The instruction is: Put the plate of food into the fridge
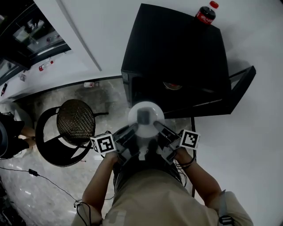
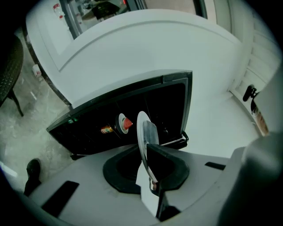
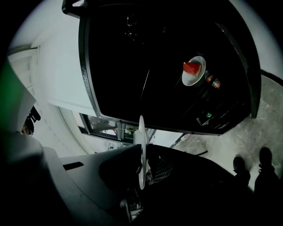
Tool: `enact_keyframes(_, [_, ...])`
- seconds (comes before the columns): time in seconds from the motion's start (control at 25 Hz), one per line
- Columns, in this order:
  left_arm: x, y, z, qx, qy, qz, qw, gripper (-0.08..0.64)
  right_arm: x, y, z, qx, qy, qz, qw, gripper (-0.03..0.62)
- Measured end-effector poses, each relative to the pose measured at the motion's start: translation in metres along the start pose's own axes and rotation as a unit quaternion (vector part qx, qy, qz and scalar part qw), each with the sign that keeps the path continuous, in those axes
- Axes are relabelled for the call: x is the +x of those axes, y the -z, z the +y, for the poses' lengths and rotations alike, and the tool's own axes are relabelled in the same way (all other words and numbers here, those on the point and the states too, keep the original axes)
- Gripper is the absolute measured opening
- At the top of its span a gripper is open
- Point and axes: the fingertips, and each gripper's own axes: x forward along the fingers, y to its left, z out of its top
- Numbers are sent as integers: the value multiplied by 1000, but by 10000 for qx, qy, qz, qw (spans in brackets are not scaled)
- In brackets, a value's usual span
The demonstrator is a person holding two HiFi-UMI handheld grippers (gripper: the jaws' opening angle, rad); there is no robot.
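Close against the person's body, the white plate (image 1: 146,115) hangs in the air between the two tools, just short of the fridge (image 1: 177,53). The left claw (image 1: 131,131) is clamped on the plate's left rim and the right claw (image 1: 160,129) on its right rim. Each gripper view shows the rim edge-on, pinched between the pads. A grey block (image 1: 143,117), presumably the food, sits loose at the plate's middle.

The step in hand, as I judge it, is carrying the plate through the fridge's opening. Both grips are thin bites on a smooth rim, so the two hands should travel together at one pace, neither pulling apart nor squeezing inward. The plate should ride level so that the block does not slide.

Beyond the plate, the fridge door (image 1: 241,86) stands swung open to the right, clear of the path. Inside, a small plate with a red slice (image 3: 193,69) is already in place, with little bottles (image 3: 211,81) just beside it. The incoming plate needs a bare spot away from them, and where one is free I cannot tell in the dark interior. It should land flat before the pads part. A cola bottle (image 1: 206,13) stands on the fridge's top, toward the back, so knocks to the cabinet are best avoided.
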Motion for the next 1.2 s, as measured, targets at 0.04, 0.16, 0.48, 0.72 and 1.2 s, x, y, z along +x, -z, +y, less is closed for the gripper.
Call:
enact_keyframes(0.04, [0,1,3,-91,-17,12,10000,37,1,1,-3,-23,69,8,10000,54])
enact_keyframes(0.16, [2,2,7,-229,-82,34,9997,31,0,6,-14,-2,278,1,9996,54])
enact_keyframes(0.48, [4,9,26,-652,-411,7,9970,17,3,15,-27,183,411,22,9990,54])
enact_keyframes(0.72, [6,18,40,-906,-666,-30,9937,15,5,20,-44,169,567,124,9982,54])
enact_keyframes(1.2, [18,32,56,-1339,-646,-269,9885,14,-2,17,-63,-571,1097,417,9915,104])
